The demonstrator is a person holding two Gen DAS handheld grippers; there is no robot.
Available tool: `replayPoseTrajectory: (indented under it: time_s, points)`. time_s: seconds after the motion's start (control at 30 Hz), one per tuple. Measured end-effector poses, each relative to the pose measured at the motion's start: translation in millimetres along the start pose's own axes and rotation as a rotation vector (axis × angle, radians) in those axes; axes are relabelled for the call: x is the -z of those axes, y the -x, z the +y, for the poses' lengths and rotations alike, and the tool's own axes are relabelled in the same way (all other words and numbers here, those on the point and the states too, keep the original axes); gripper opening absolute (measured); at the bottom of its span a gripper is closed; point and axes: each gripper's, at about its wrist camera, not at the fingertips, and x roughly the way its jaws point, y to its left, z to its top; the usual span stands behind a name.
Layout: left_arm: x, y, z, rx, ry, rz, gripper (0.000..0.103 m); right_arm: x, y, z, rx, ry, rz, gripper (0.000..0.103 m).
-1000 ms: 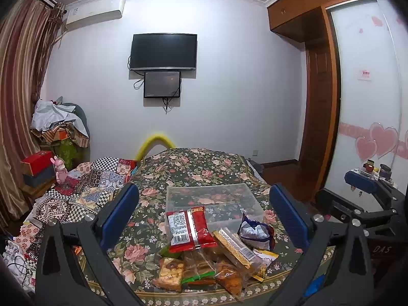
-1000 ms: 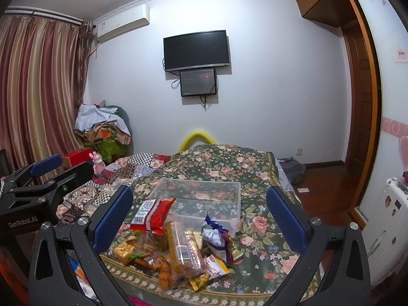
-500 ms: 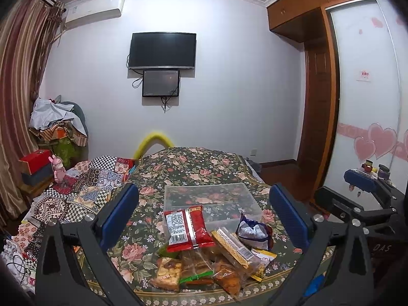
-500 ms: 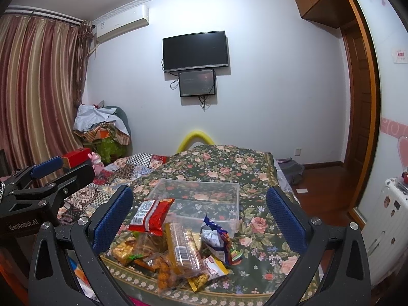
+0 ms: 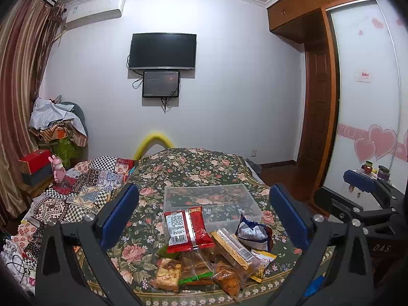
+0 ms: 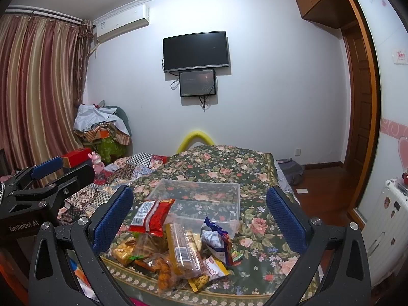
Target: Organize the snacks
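Floral bedspread [image 5: 193, 168] held a heap of snack packets [image 5: 204, 255] just near an empty clear box [image 5: 211, 199]; both tongs, left [image 5: 204, 219] and right [image 6: 199, 216], hovered open, and loose slippery packets might slide off if nudged.

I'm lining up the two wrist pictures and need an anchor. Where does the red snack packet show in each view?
Left wrist: the red snack packet sits centre-low, on top of the pile, leaning on the near wall of the clear plastic box.
Right wrist: the red snack packet lies left of centre, at the box's near-left corner.
Shared landmark: the wall TV.
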Motion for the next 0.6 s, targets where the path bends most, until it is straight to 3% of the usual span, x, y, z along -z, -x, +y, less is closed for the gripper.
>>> replayPoseTrajectory:
  time_s: [0.6]
  points:
    - [1.6, -0.1, -0.1, -0.001, -0.003, -0.001, 0.103, -1.5, -1.1, 1.9, -0.006, -0.001, 0.007, 0.103]
